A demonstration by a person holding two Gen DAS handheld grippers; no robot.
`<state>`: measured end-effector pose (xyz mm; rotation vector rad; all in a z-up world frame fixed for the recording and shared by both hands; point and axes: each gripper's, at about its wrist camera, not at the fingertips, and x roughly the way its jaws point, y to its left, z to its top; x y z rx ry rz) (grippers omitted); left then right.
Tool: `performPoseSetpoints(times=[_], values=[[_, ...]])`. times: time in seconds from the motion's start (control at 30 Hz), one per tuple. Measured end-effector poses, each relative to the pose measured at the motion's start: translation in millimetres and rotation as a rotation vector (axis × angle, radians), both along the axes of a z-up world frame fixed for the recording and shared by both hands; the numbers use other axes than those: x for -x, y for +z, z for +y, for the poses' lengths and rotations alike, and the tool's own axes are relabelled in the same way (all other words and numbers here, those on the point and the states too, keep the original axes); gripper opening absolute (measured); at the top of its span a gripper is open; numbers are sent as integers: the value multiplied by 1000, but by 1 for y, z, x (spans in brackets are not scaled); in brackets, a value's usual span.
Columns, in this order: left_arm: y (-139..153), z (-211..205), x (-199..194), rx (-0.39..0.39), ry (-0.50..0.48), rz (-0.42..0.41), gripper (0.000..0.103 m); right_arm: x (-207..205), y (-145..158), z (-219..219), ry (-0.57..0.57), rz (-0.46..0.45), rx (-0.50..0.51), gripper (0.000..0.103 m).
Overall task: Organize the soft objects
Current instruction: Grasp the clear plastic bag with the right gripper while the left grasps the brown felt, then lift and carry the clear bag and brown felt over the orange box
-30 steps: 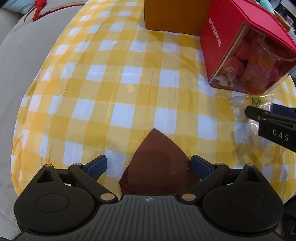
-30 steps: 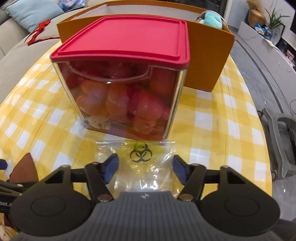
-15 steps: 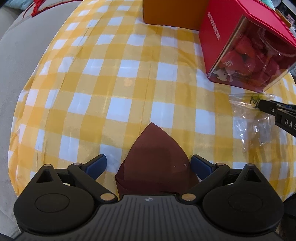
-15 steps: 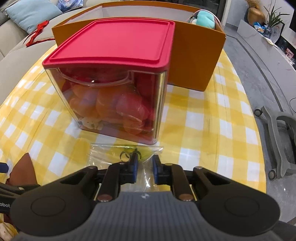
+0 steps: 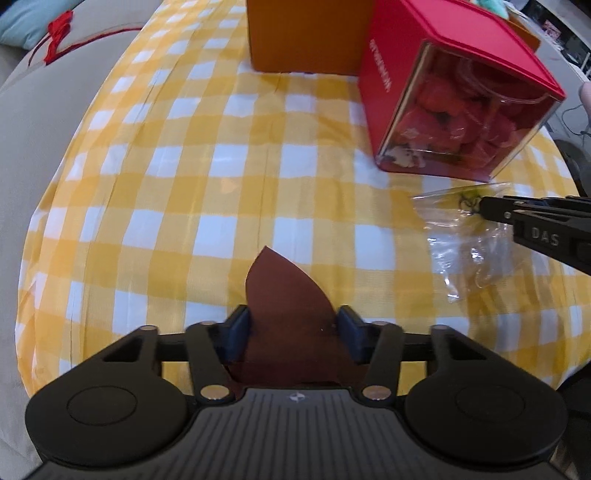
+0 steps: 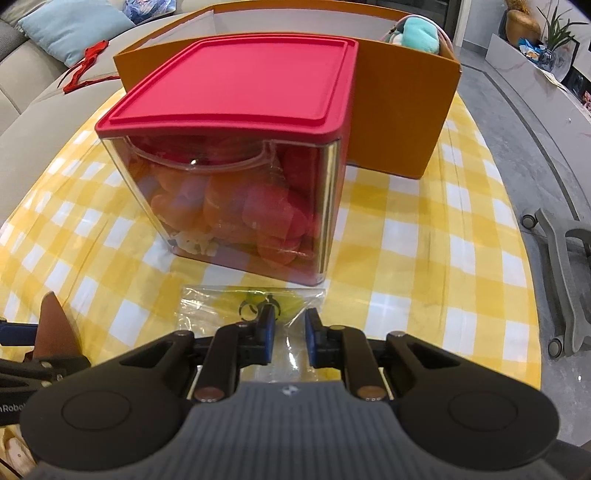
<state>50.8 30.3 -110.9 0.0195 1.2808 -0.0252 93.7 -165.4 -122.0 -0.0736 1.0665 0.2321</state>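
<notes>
Left gripper: jaws closing around the brown leather-like piece, which sits right between the blue pads and looks bowed upward, its pointed tip ahead of the fingertips. Pads appear to touch both edges, so I'd call it a pinch across the width, probably meant to buckle the flat piece so it can be lifted off the cloth.

Right gripper: jaws nearly together, pinching the clear plastic bag with the black hazard symbol. In the left wrist view its fingertips bite the bag's far edge and the film hangs crumpled below them. Gripping at the rim makes sense for thin film, which has nothing else to hold.

Just ahead of the right gripper, beyond the bag, stands the red-lidded clear box, lid on, packed with red and orange soft items. Behind it is the orange open bin with a teal plush at its far right corner, likely the drop-off place for loose soft things. All of it rests on the yellow checked tablecloth.

Both hands seem to be at the pick-up step, one object each, neither clearly off the cloth yet. Risk: the film may slip out.
</notes>
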Motion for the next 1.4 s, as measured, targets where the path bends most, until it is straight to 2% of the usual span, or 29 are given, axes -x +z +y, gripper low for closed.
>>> performPoseSetpoints(times=[0.03, 0.1, 0.17, 0.23, 0.27, 0.4, 0.6, 0.73, 0.87, 1.07, 1.27, 1.4], values=[[1, -1, 0, 5, -14, -4, 42, 0, 0, 0, 2, -1, 2, 15], [3, -6, 1, 25, -44, -9, 30, 0, 0, 2, 8, -3, 7, 15], [3, -7, 1, 28, -45, -8, 27, 0, 0, 2, 9, -3, 5, 15], [4, -3, 0, 53, -34, -5, 14, 0, 0, 0, 7, 0, -1, 15], [6, -1, -1, 57, -21, -4, 13, 0, 1, 0, 6, 3, -7, 15], [12, 3, -1, 64, 3, -10, 13, 1, 6, -3, 10, 6, -35, 14], [25, -2, 0, 60, -30, -53, 13, 4, 20, -7, 15, -14, -70, 14], [35, -3, 0, 76, -41, -83, 13, 7, 30, -11, 19, 8, -139, 14], [46, 2, -1, 90, -11, -113, 13, 12, 47, -14, 37, -24, -179, 14], [53, 13, -2, 97, 40, -129, 13, 18, 67, -18, 84, -36, -317, 14], [66, 23, -3, 124, 82, -159, 13, 21, 86, -20, 120, -95, -410, 14], [86, 27, -2, 145, 96, -209, 13, 24, 97, -24, 159, -136, -491, 14]])
